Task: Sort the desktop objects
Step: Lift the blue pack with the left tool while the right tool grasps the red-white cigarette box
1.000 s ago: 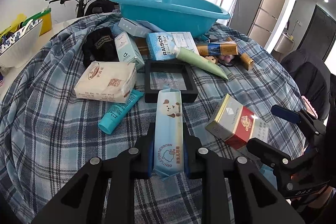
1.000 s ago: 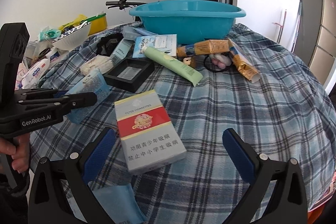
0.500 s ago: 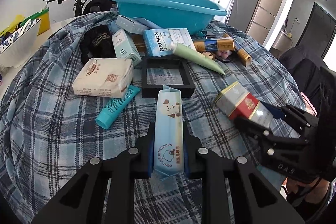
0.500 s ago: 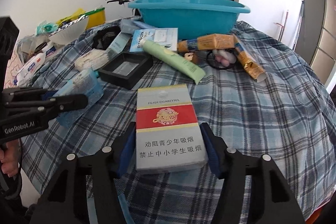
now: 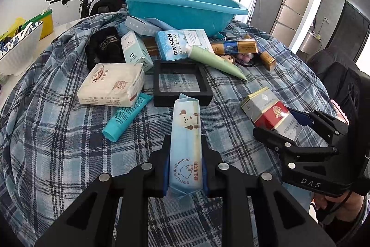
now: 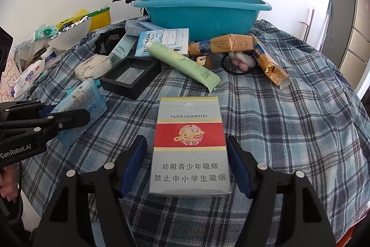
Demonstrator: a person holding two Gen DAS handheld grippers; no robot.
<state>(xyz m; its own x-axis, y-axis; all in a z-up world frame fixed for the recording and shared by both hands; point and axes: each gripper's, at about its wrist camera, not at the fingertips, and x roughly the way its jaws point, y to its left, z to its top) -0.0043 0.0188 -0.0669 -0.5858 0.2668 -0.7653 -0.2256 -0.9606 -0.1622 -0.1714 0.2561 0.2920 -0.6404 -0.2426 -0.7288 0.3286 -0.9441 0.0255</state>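
Note:
My left gripper [image 5: 185,141] is shut on a pale blue newborn tissue pack [image 5: 186,122] and holds it upright above the plaid cloth. That pack [image 6: 81,103] and the left gripper [image 6: 57,118] also show at the left of the right wrist view. A grey-and-red cigarette carton [image 6: 189,122] lies between the jaws of my right gripper [image 6: 186,139]. Those jaws are opening, and a gap shows beside the left pad. From the left wrist view the carton [image 5: 266,105] sits tilted in the right gripper [image 5: 275,122]. A blue basin [image 6: 201,15] stands at the back.
On the plaid cloth [image 5: 57,142] lie a black frame box [image 5: 180,82], a green tube [image 5: 215,59], a teal tube [image 5: 127,115], a white tissue pack [image 5: 111,85], blue boxes [image 5: 180,43] and gold wrappers [image 6: 270,61]. A bowl [image 5: 16,50] stands left.
The right gripper's jaws came in from wide apart to the carton's sides, then eased out a little. The carton now sits tilted between them. The left gripper keeps its pack still.

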